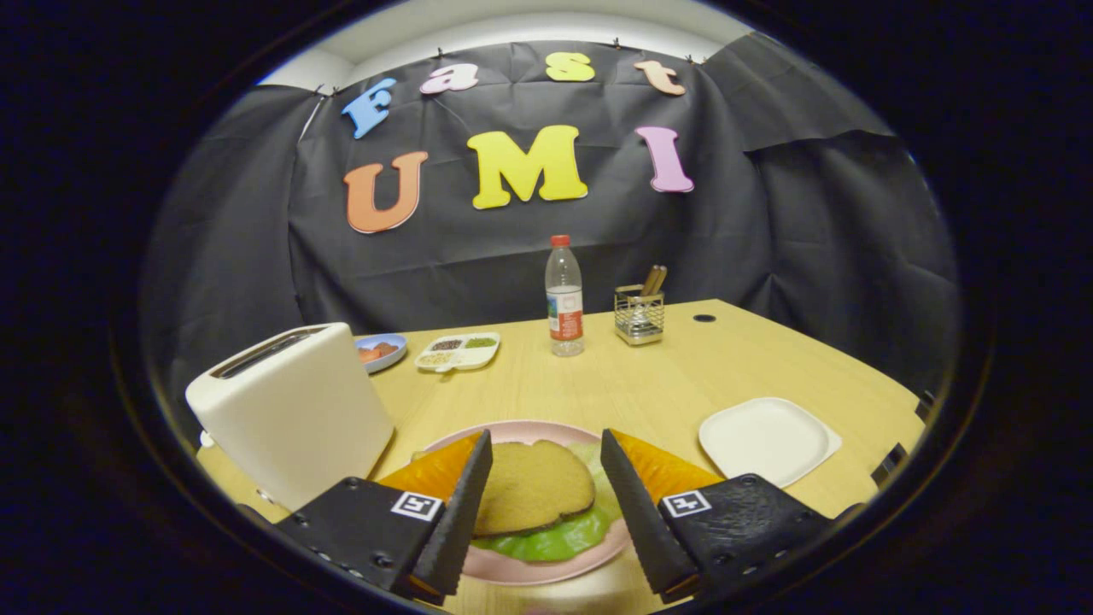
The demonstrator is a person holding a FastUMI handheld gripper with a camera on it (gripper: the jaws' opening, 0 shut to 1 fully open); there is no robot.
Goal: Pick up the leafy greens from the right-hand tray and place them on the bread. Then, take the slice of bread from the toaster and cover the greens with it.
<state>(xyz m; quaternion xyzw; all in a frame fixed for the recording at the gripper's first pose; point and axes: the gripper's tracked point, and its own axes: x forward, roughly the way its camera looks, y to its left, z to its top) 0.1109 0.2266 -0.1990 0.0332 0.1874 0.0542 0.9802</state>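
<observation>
Claw [546, 478] apart, astride bread slice [531, 485] lying on lettuce [559, 538], pink plate [512, 565]. Covering step looks done; next, lift clear.

Water bottle [564, 296]; utensil caddy [639, 314]; sectioned dish [458, 351]; blue bowl [381, 351].

Brown bread [534, 485] over bright green leafy greens [559, 538] on pink plate [512, 565]; white toaster [290, 410] beside plate; pale wood tabletop [632, 384]; white tray [767, 440].
</observation>
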